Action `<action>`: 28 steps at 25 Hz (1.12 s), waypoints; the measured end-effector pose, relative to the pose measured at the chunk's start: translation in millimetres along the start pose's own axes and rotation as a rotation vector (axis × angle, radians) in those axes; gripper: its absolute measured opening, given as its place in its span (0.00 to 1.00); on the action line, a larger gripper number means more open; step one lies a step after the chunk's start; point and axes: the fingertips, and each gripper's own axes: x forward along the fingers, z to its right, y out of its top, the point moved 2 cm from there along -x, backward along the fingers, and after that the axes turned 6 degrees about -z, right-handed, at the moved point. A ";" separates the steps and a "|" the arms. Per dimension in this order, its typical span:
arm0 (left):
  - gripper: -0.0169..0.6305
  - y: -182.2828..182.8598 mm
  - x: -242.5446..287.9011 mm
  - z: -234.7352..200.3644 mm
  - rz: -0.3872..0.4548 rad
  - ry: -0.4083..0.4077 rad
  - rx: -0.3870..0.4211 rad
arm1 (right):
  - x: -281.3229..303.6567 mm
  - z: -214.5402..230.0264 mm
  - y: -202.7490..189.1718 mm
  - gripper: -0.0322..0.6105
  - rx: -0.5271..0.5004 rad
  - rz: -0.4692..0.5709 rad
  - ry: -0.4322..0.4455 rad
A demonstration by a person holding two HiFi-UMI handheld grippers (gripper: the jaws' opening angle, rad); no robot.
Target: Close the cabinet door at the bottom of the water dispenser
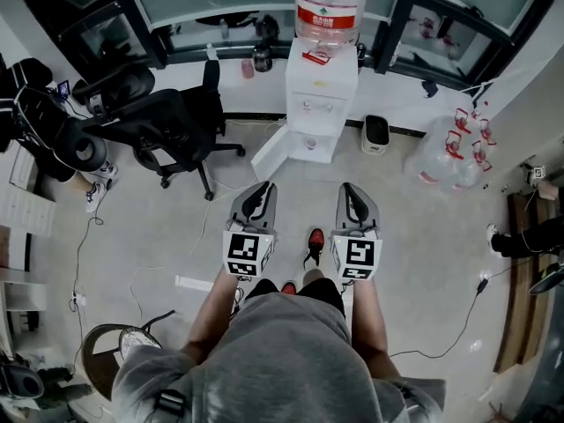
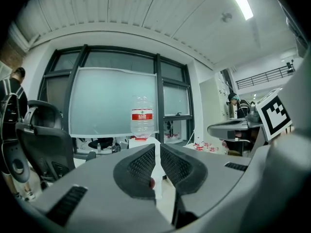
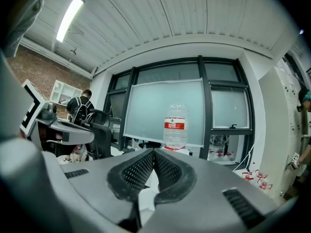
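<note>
A white water dispenser [image 1: 321, 104] stands against the far window wall with a big bottle [image 1: 330, 5] on top. Its bottom cabinet door [image 1: 278, 151] hangs open, swung out to the left. Both grippers are held side by side over the floor, pointing at the dispenser and well short of it. My left gripper [image 1: 262, 187] is shut with nothing in it, and so is my right gripper [image 1: 349, 187]. In the left gripper view the bottle [image 2: 142, 123] shows above the closed left gripper [image 2: 157, 147]. In the right gripper view the bottle [image 3: 175, 126] rises just beyond the closed right gripper [image 3: 154, 152].
A black office chair [image 1: 176, 126] stands left of the open door. A small bin [image 1: 376, 134] sits right of the dispenser, and several empty water bottles [image 1: 454, 148] lie further right. Cables run across the floor. A round stool [image 1: 123, 342] is at my lower left.
</note>
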 end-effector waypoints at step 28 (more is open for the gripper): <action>0.10 1.7 210.9 -72.2 -0.138 0.198 -0.095 | 229.0 80.6 -22.2 0.08 0.031 -0.111 0.246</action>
